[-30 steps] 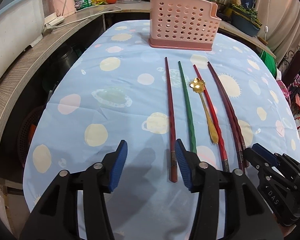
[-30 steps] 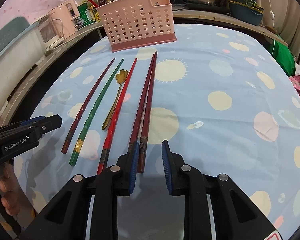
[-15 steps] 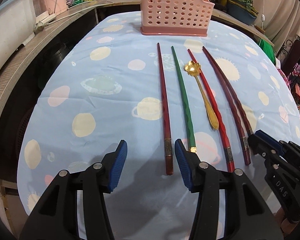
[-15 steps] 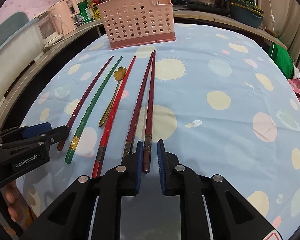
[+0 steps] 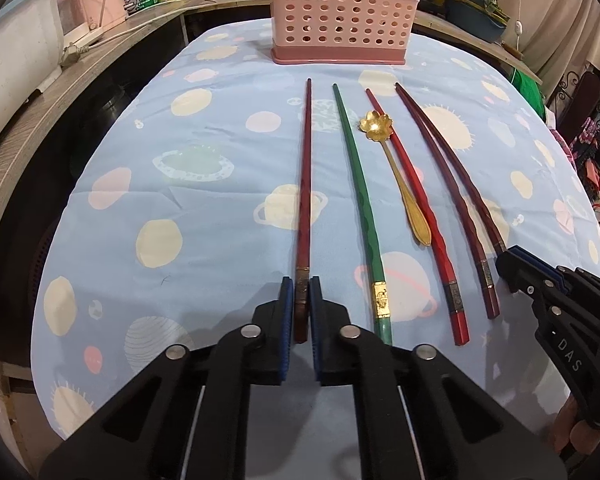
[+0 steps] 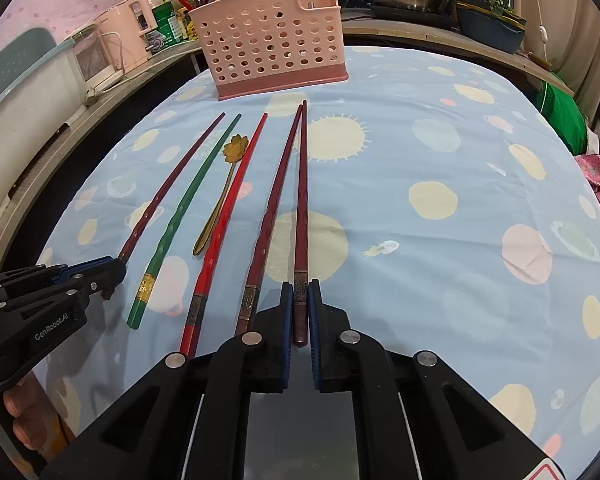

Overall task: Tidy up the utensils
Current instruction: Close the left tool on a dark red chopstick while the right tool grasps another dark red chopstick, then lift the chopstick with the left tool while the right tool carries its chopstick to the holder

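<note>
**Two claws close on chopsticks at either end of the row**

A counter [image 5: 148, 184] draped in a blue planet-print cloth fills both wrist views, with a pink perforated basket [image 5: 340, 12] standing at its far edge, at 12 o'clock from the row of utensils. Five chopsticks and a spoon lie flat on the cloth, side by side, tips toward the basket.

The left claw [image 5: 301, 308] is closing, its blue pads pressed on the butt end of the outer dark red chopstick [image 5: 305, 184], the one at 9 o'clock in the row. The right claw [image 6: 300, 308] is clamped on the butt end of the maroon chopstick [image 6: 302, 200] at the 3 o'clock end of the row; in the left wrist view it shows at 4 o'clock, its tip over that stick.

Between the two held sticks lie a green chopstick [image 5: 360, 196] with a gold band, a bright red chopstick [image 5: 416, 200] and a second maroon chopstick [image 5: 444, 188], just beside the one the right claw holds. A small gold spoon [image 5: 396, 168] with a flower-shaped bowl rests between the green and bright red sticks, touching the red one.
</note>
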The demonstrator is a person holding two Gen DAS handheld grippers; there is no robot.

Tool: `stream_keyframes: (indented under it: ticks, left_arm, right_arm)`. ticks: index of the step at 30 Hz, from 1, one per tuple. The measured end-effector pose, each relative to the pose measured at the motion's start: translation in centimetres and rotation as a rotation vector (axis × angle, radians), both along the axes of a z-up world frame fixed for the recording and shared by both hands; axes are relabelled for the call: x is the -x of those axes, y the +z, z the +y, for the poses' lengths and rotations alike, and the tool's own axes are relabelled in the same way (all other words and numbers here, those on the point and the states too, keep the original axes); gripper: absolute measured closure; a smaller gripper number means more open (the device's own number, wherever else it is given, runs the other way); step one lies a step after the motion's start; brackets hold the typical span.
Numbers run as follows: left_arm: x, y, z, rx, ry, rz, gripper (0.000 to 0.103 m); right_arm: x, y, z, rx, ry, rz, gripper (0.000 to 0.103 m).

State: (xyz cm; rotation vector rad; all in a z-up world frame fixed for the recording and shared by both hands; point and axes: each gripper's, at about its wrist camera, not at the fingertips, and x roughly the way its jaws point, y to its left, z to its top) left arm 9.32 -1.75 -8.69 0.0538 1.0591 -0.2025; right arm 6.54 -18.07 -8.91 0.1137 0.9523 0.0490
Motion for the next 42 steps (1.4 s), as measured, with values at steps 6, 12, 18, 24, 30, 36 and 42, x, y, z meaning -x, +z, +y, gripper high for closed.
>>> stream_keyframes:
  ticks: [6, 12, 18, 24, 30, 36, 42]
  left_arm:
    - [0.0, 0.4, 0.3, 0.021, 0.003, 0.009, 0.096]
    - [-0.3, 1.5, 0.6, 0.032, 0.015, 0.001, 0.096]
    - [-0.5, 2.9, 1.3, 0.051, 0.028, -0.022, 0.096]
    - [-0.7, 4.7, 2.0, 0.071, 0.044, -0.053, 0.096]
    - [-1.2, 6.5, 2.7, 0.098, 0.056, -0.083, 0.096]
    - [-2.0, 8.7, 3.1, 0.110, 0.071, -0.130, 0.096]
    - [-3.1, 11.0, 3.4, 0.122, 0.079, -0.178, 0.096]
  right_arm:
    - [0.0, 0.4, -0.3, -0.016, -0.005, -0.009, 0.096]
    - [0.0, 1.9, -0.6, -0.026, -0.013, -0.042, 0.096]
    - [-0.1, 3.8, -1.2, -0.050, -0.029, -0.089, 0.096]
    - [-0.6, 6.2, -2.1, -0.072, -0.045, -0.145, 0.096]
    - [-1.2, 8.7, -2.6, -0.073, -0.053, -0.209, 0.096]
    - [-1.8, 11.0, -3.3, -0.068, -0.063, -0.263, 0.096]
    - [-2.9, 13.4, -3.9, -0.069, -0.065, -0.312, 0.096]
